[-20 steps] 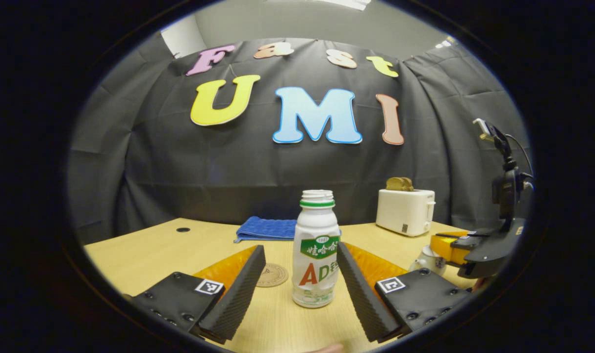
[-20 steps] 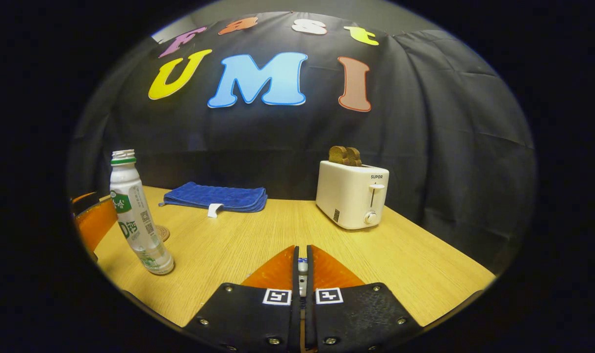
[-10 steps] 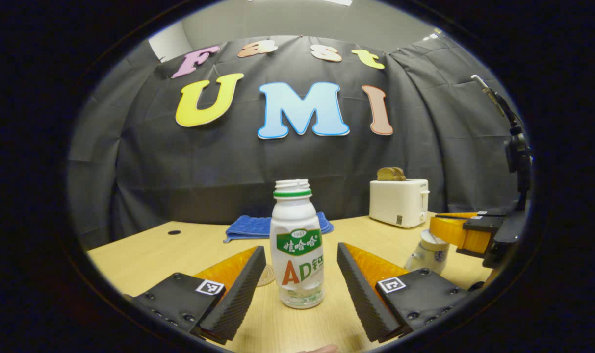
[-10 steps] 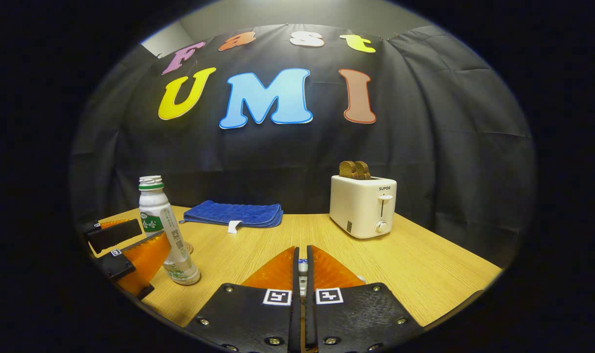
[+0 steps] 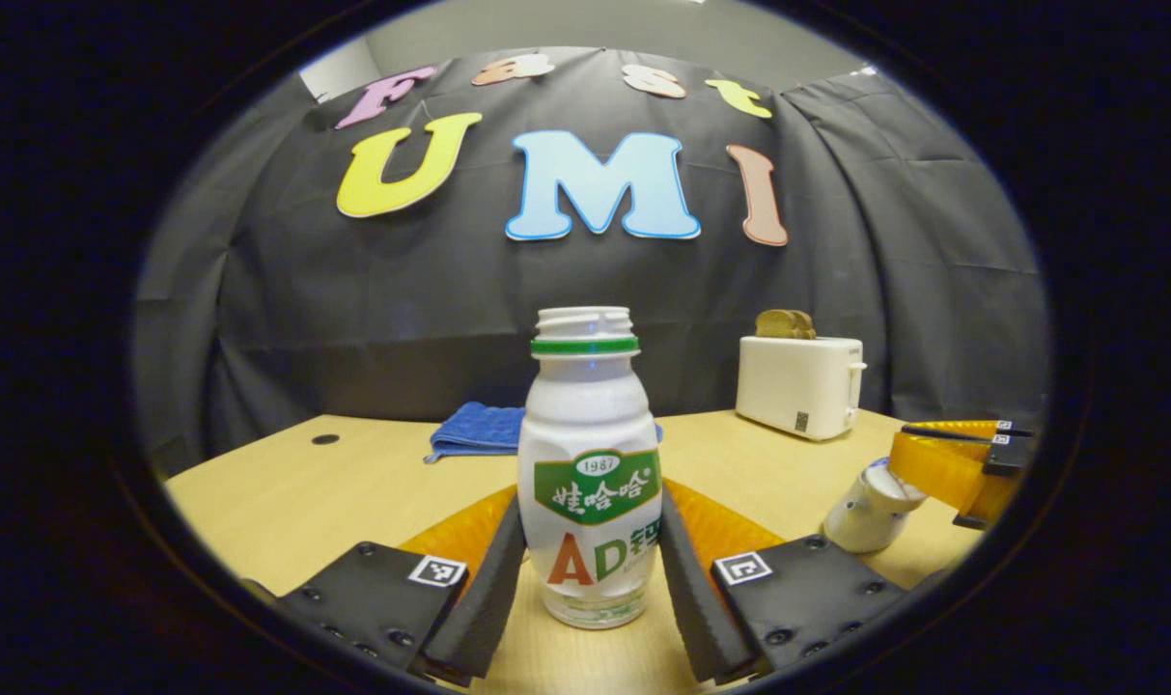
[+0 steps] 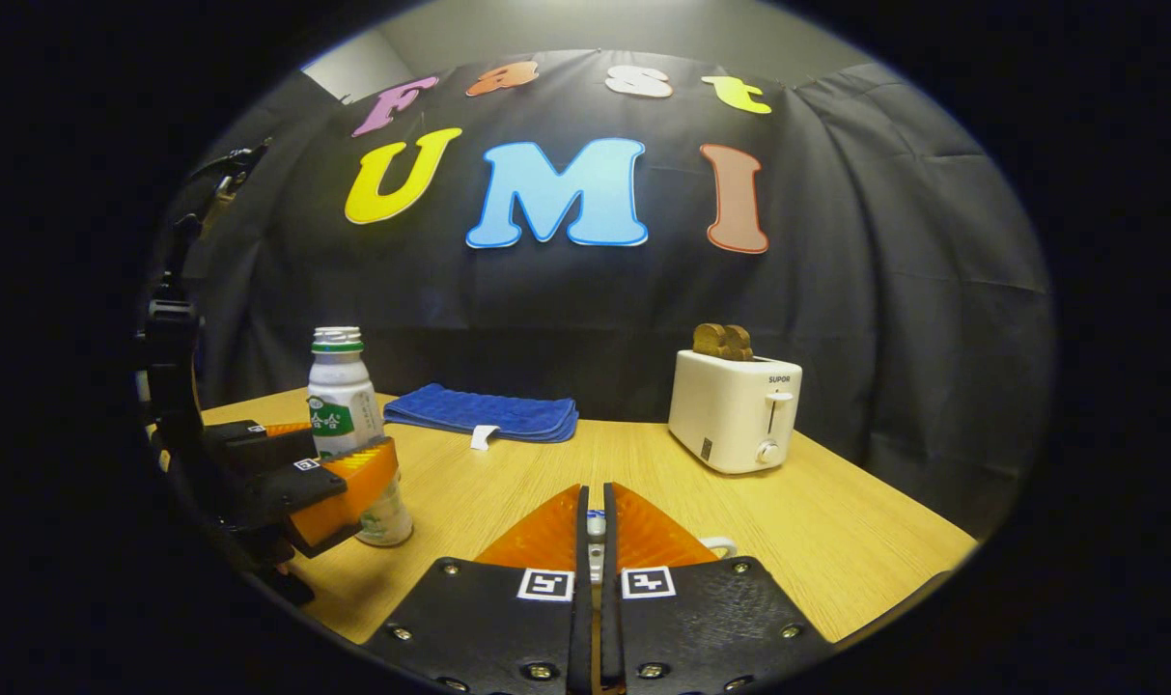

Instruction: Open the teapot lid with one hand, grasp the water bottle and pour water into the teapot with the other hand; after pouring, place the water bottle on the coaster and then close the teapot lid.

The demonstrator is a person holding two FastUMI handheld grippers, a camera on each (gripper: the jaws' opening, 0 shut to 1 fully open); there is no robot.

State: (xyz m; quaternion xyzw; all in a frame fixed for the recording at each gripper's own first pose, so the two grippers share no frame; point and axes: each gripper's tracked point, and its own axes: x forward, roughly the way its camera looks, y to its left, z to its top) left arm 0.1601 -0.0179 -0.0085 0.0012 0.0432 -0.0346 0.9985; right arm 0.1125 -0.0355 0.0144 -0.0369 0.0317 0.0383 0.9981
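Note:
A white water bottle (image 5: 587, 463) with a green label and no cap stands upright on the wooden table (image 5: 286, 492). My left gripper (image 5: 590, 507) is shut on its lower body, one finger pressing each side. In the right gripper view the same bottle (image 6: 339, 401) stands at the left with the left gripper (image 6: 353, 473) around it. A small white teapot (image 5: 860, 516) sits at the right, and my right gripper (image 5: 942, 463) is at its top. My right gripper (image 6: 595, 492) is shut on the lid's small knob (image 6: 596, 526). The teapot's handle (image 6: 718, 546) peeks out beside the fingers.
A white toaster (image 6: 735, 410) with bread in its slots stands at the back right of the table. A folded blue cloth (image 6: 484, 412) lies at the back, behind the bottle. There is a small round hole (image 5: 324, 439) in the tabletop at the far left.
My left gripper moved forward around the bottle and its fingers closed onto it. The right gripper stayed shut on the lid knob.

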